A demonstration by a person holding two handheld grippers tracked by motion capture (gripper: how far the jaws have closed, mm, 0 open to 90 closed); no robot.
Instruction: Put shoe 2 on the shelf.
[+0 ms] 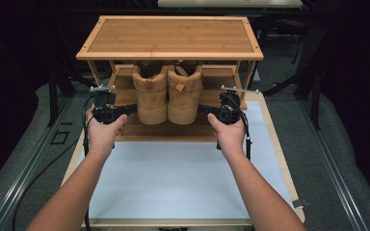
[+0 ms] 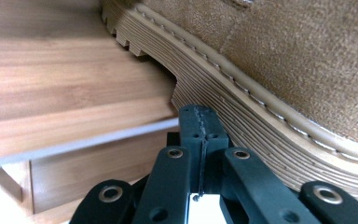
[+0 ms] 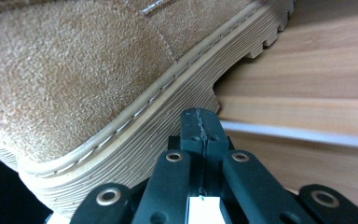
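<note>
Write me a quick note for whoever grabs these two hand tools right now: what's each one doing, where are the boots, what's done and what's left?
Left gripper: jaws shut, holding nothing, tip at the outer sole of the left boot.
Right gripper: jaws shut, holding nothing, tip at the outer sole of the right boot.
Boots: side by side, heels toward you, on the lower shelf of the wooden rack.
Done: both boots are on the shelf, close together.
Left: probably a last nudge to square them, then draw both grippers away.

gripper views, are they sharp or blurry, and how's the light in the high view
Left gripper view: the boot sole is fairly sharp, the shelf soft. Right gripper view: suede grain and stitching on the other boot are crisp. High view: the rack top and white mat are well lit, the surroundings dark.
</note>
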